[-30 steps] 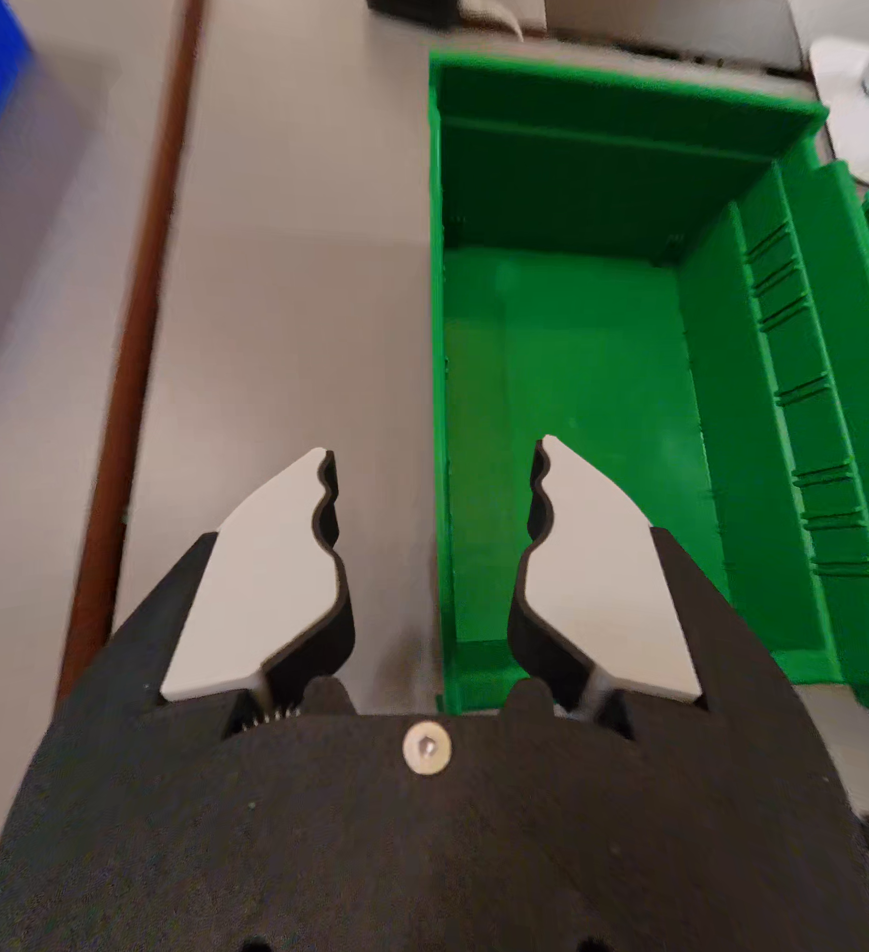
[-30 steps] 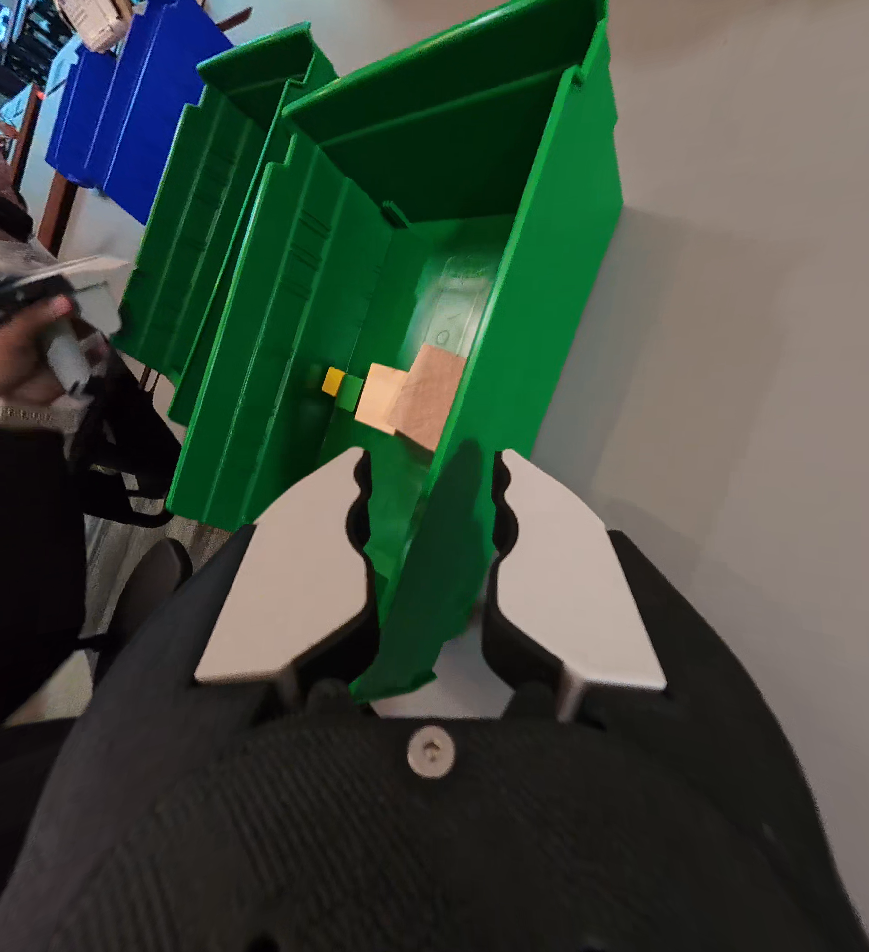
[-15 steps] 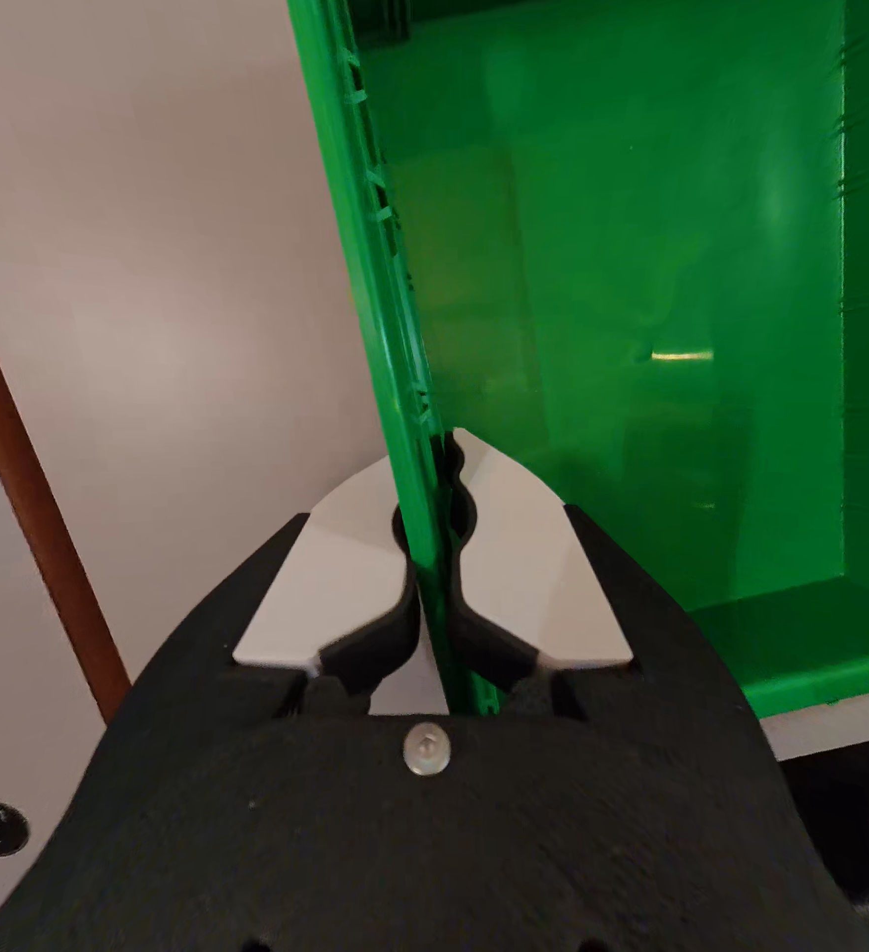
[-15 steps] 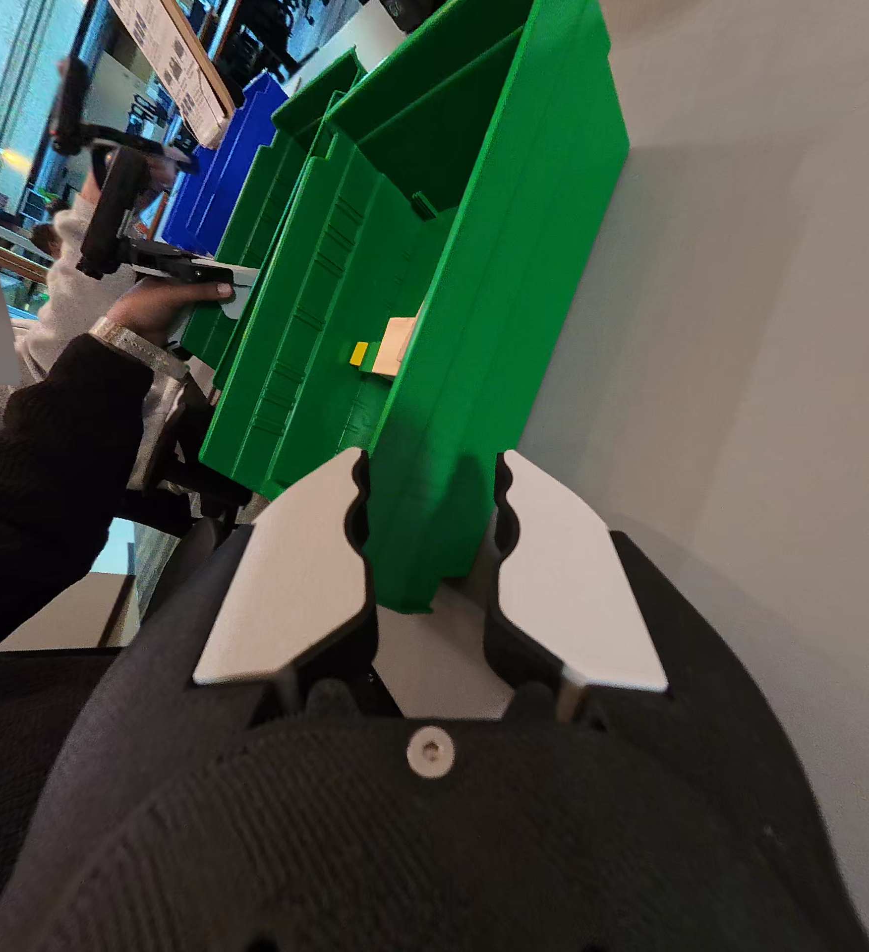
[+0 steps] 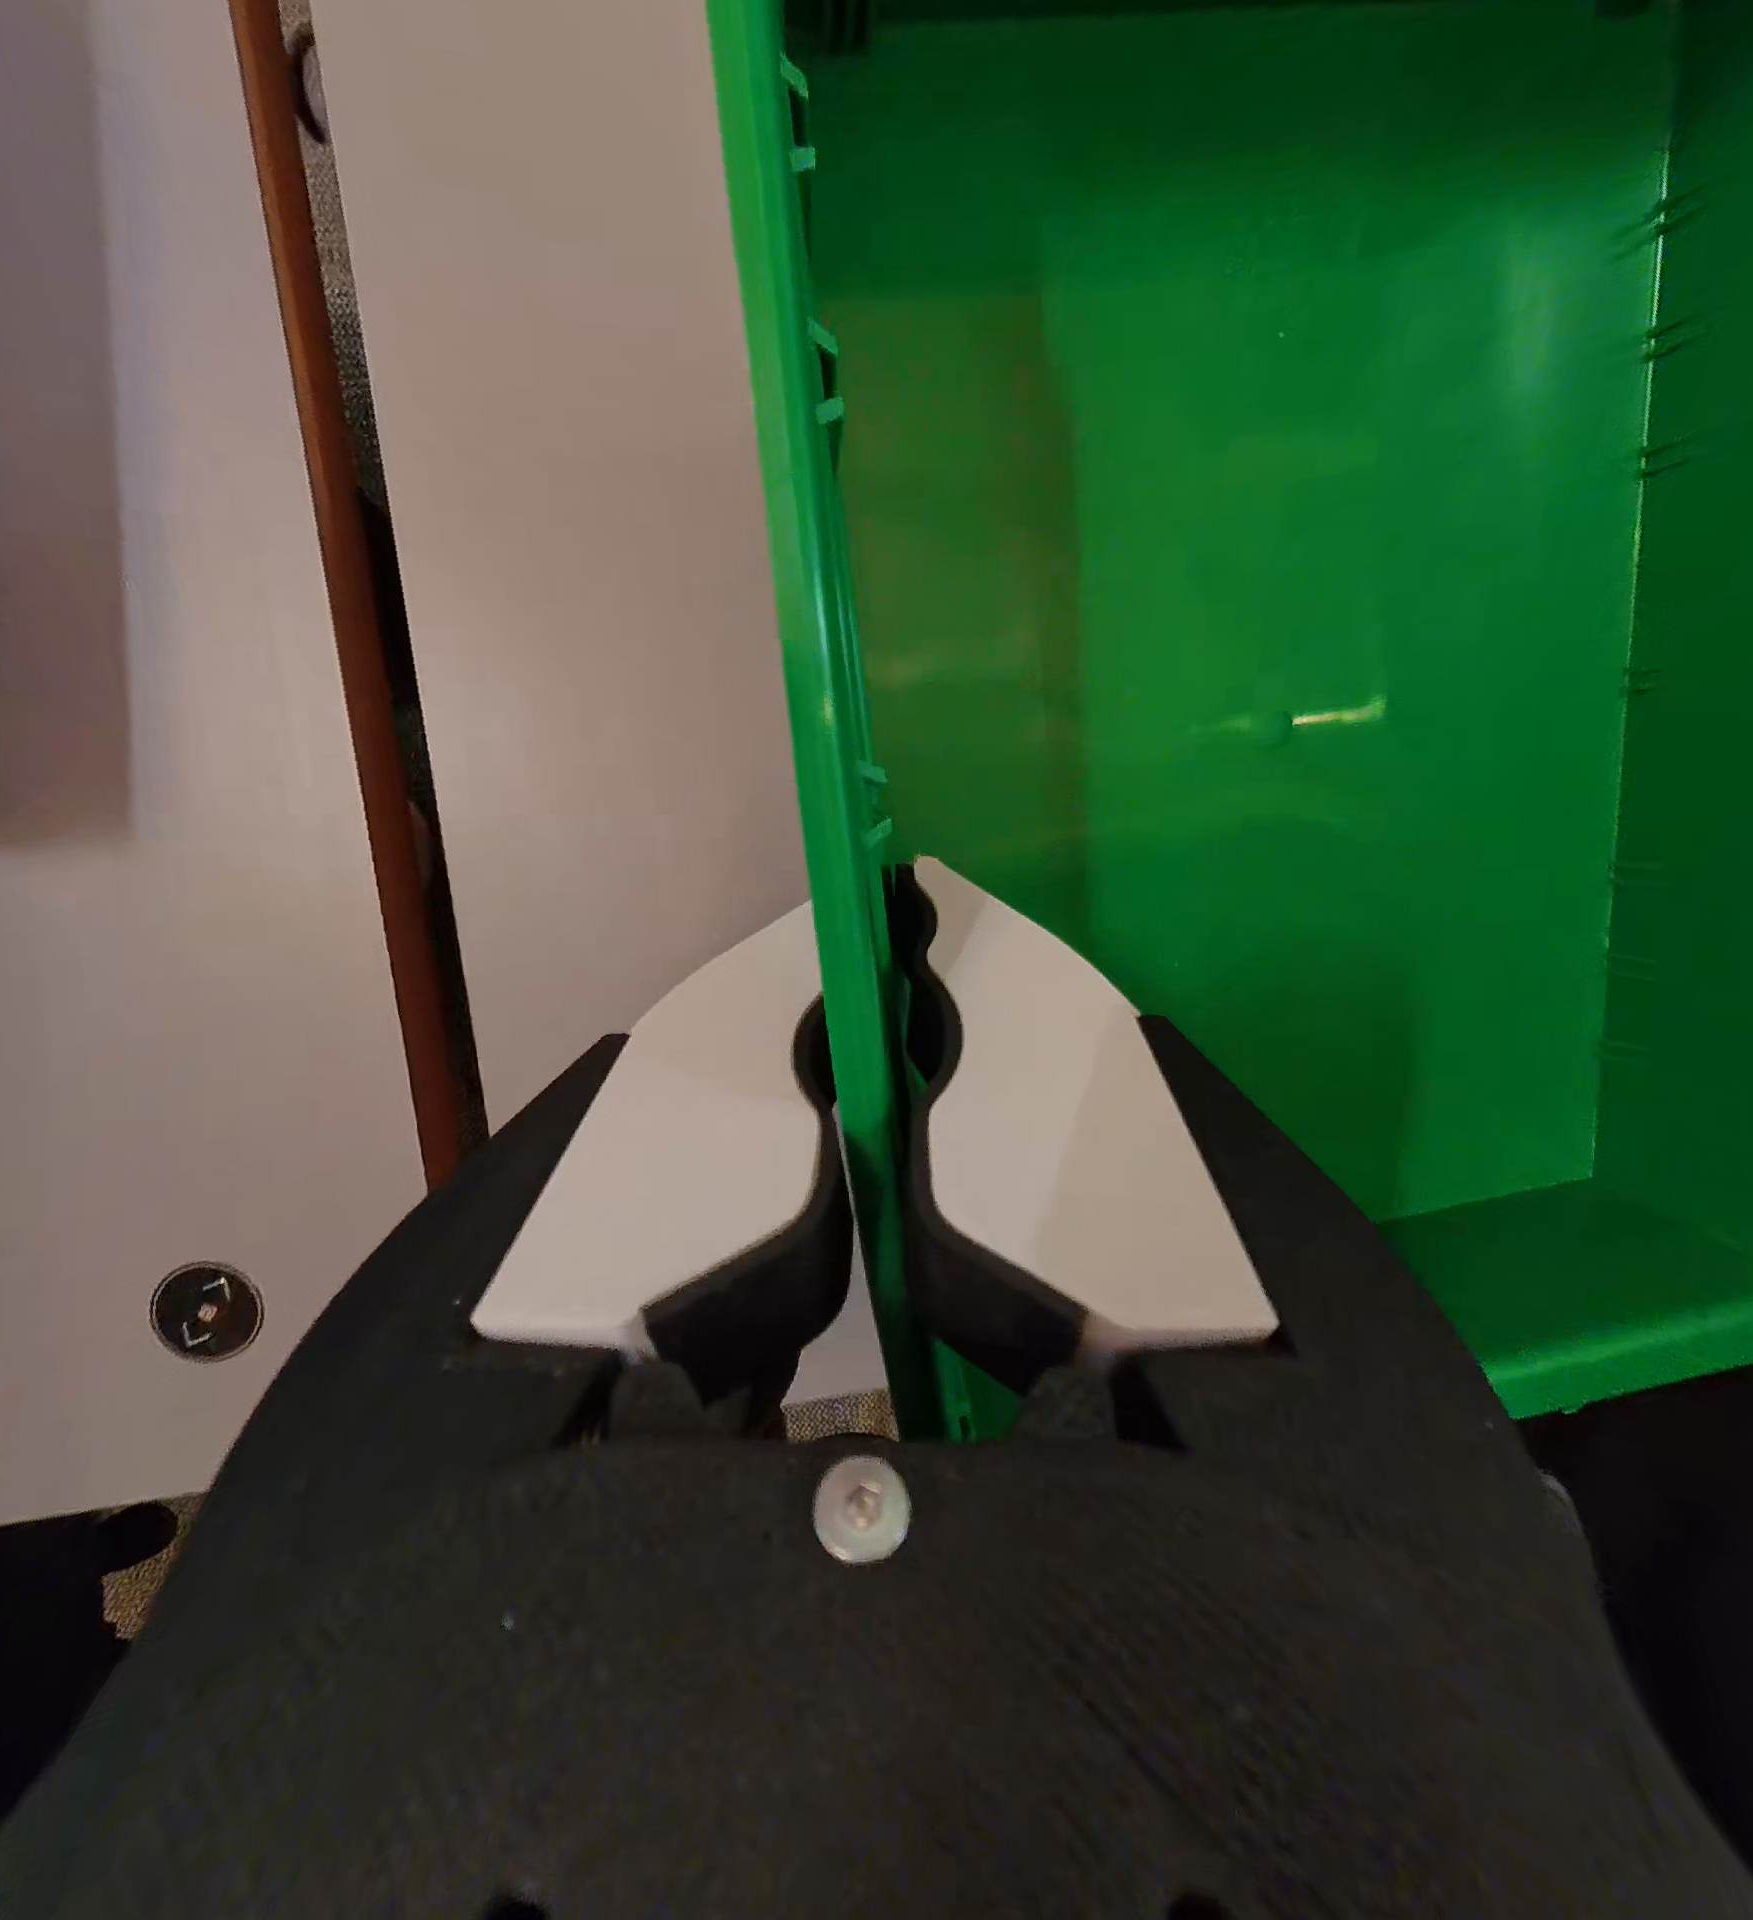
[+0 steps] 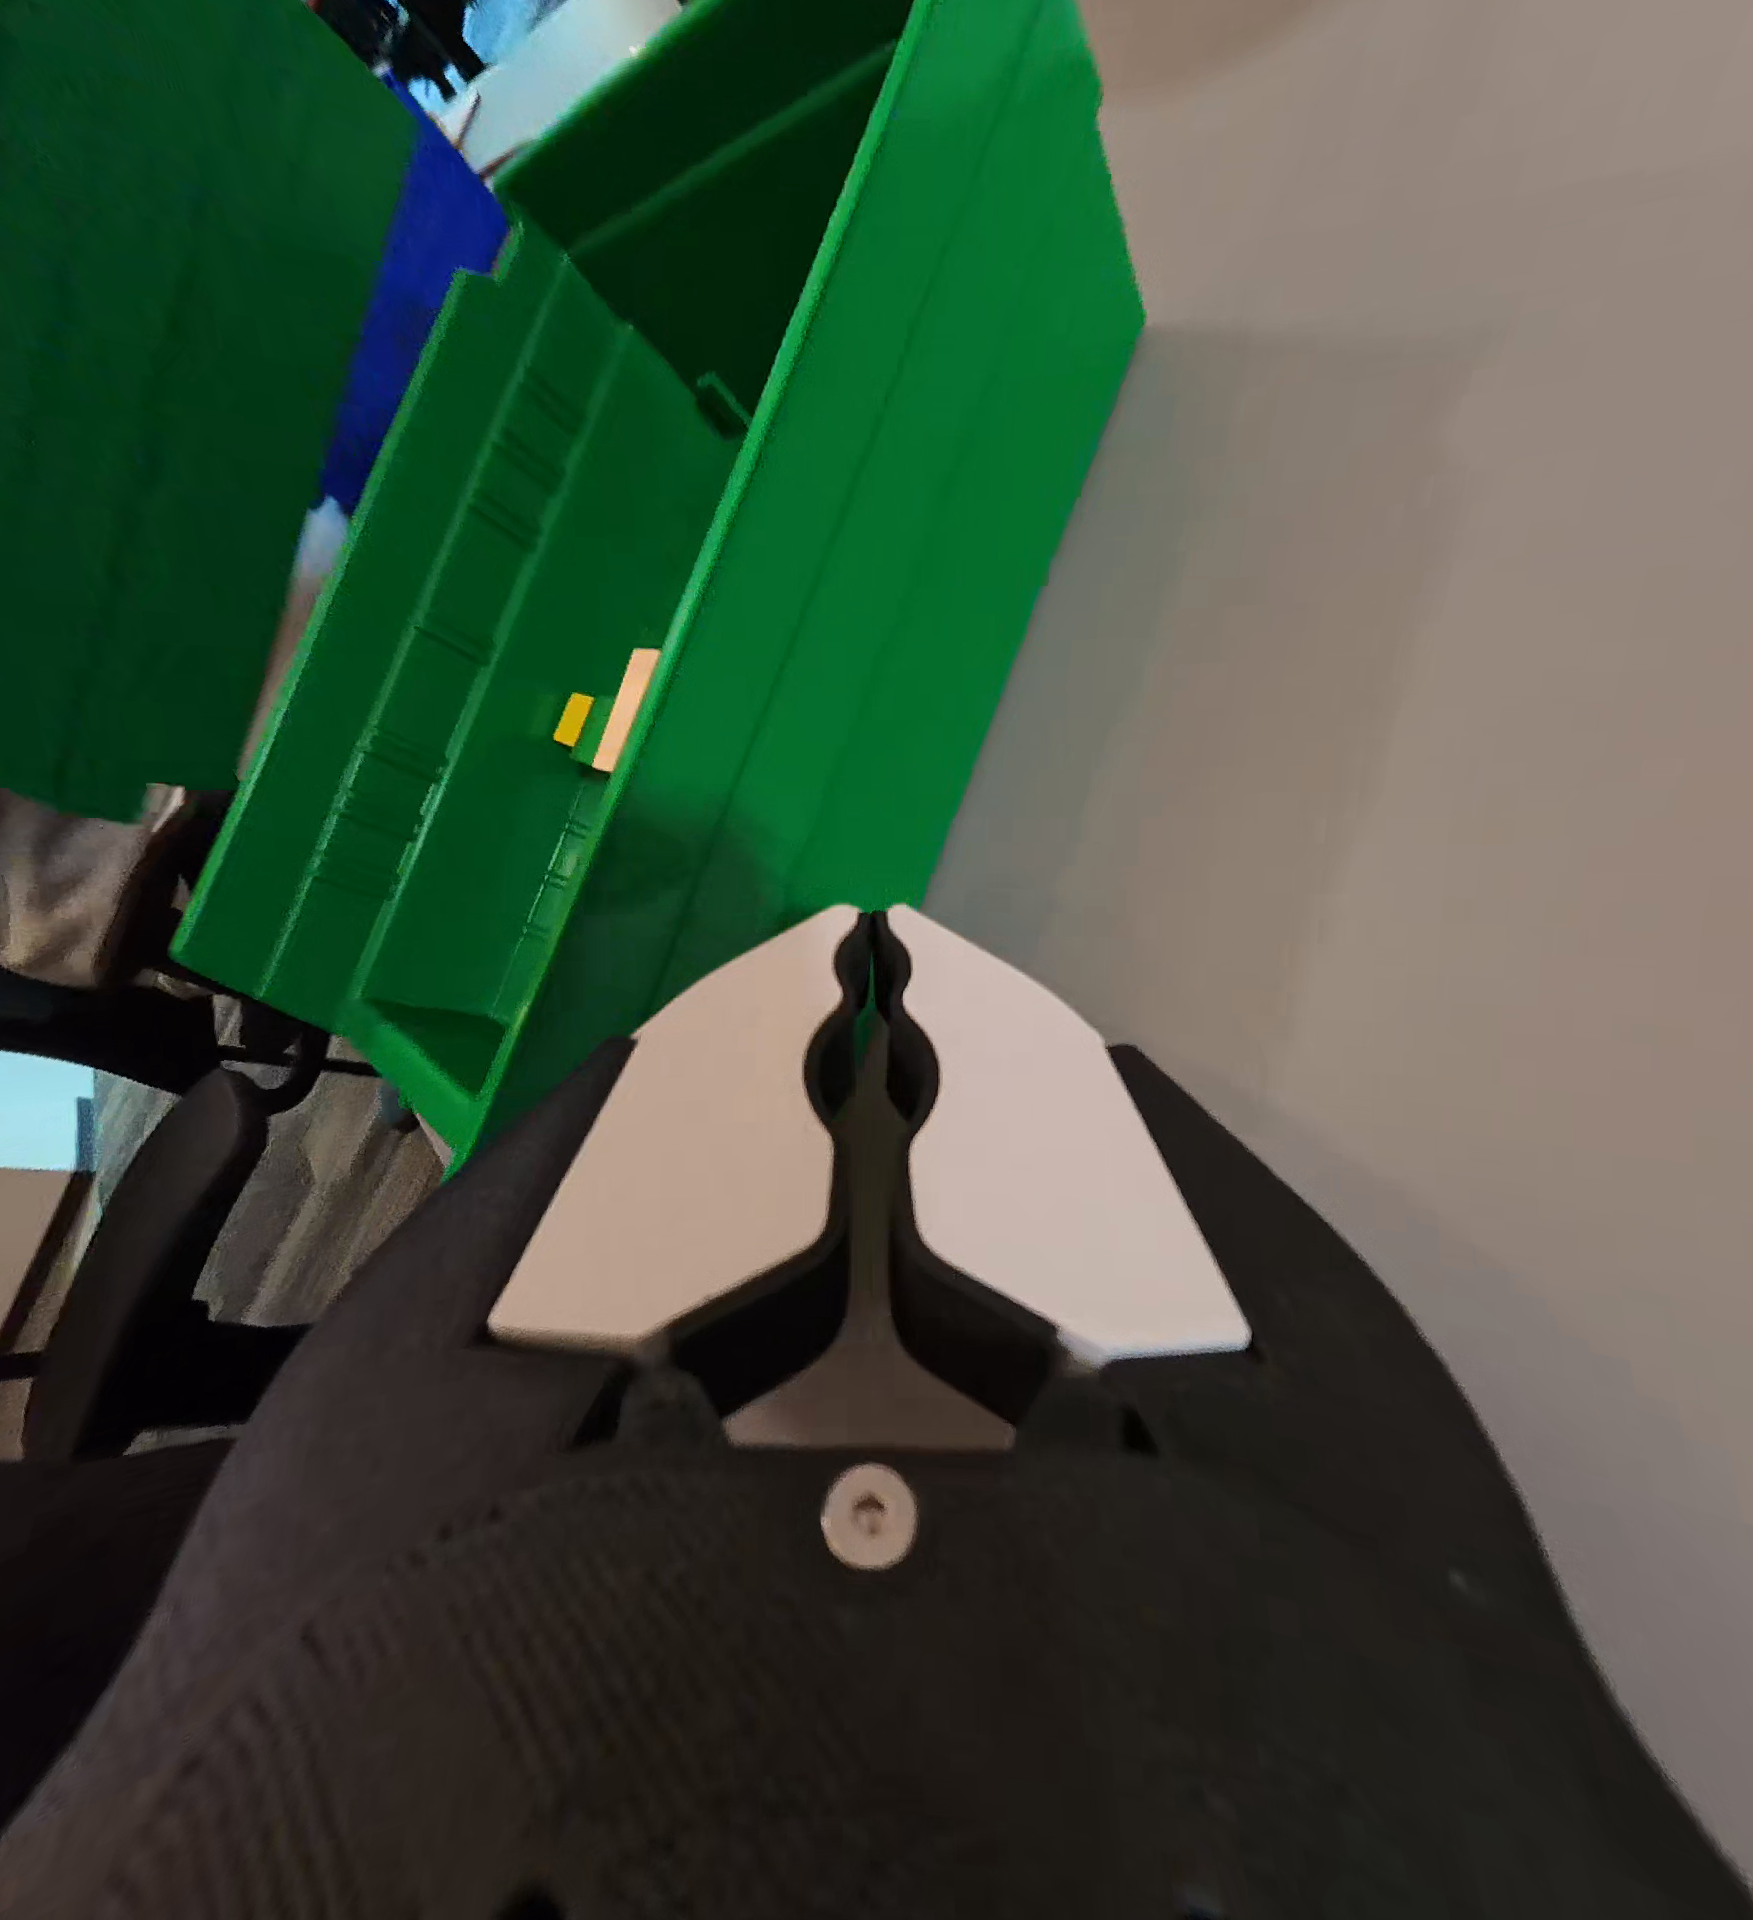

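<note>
My left gripper point(image 5: 864, 883) is shut on the left side wall of an empty green bin point(image 5: 1267, 623), one finger outside the wall and one inside. My right gripper point(image 6: 867, 920) is shut at the near end of the right wall of a second green bin point(image 6: 903, 520), with a thin dark green strip pinched between the pads. That bin holds a small yellow block point(image 6: 573, 719) and a pale flat piece point(image 6: 628, 707) against its inner wall. The first bin also shows in the right wrist view point(image 6: 124, 416) as a large blurred green face at upper left.
Both bins rest on or near a white table point(image 6: 1474, 727), which also shows in the left wrist view point(image 5: 560, 520). A brown strip point(image 5: 352, 623) runs along it, with a round black fitting point(image 5: 206, 1312) nearby. A blue bin point(image 6: 415, 312) stands behind. A dark chair point(image 6: 176, 1195) is lower left.
My left gripper closed on the empty bin's left wall and still holds it. My right gripper went from open astride the second bin's right wall to shut. The first bin now looms at upper left.
</note>
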`<state>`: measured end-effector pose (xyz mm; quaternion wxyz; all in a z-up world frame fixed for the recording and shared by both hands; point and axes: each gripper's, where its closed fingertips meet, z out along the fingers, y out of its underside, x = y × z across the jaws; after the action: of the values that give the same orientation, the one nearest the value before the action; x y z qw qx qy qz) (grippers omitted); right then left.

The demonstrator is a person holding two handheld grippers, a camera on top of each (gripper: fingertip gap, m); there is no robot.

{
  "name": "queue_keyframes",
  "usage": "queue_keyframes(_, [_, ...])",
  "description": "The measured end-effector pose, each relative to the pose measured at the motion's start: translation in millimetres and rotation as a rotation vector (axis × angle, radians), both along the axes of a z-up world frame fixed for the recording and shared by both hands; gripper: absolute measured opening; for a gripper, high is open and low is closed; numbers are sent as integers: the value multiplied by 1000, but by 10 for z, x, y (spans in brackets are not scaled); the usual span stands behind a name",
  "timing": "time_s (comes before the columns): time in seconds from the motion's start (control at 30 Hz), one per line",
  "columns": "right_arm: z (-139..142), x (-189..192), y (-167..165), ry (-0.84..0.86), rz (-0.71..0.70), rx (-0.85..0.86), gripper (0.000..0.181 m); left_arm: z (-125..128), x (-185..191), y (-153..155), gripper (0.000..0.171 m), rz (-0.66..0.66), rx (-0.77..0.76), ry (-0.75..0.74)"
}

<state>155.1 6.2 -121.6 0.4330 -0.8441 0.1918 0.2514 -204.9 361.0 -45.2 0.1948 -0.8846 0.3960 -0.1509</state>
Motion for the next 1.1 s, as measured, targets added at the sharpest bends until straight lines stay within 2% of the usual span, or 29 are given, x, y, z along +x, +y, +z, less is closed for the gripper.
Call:
queue_keyframes(0.23, [-214, -221, 421, -198, 10, -39, 1, 591, -2, -271, 9, -53, -28, -98])
queue_keyframes(0.33, [-227, -432, 645, -168, 48, -34, 0, 813, 10, -331, 9, -61, -64, -152])
queue_keyframes(0.53, [-158, -786, 1222, -144, 107, 3, 1, 1114, -64, -294, 9, -48, -12, -176])
queue_keyframes(0.67, [-156, -969, 1596, -156, 124, 22, 1, 1151, -139, -310, 9, -36, 7, -179])
queue_keyframes(0.8, [-152, -785, 1950, -199, 42, 18, 0, 1117, -236, -363, 9, -24, 0, -190])
queue_keyframes(0.93, [-182, -556, 2259, -148, -28, 12, 0, 1055, -338, -404, 9, -14, -12, -194])
queue_keyframes(1.1, [-174, -563, 2568, -157, 1, 11, 1, 980, -387, -433, 9, -9, -32, -212])
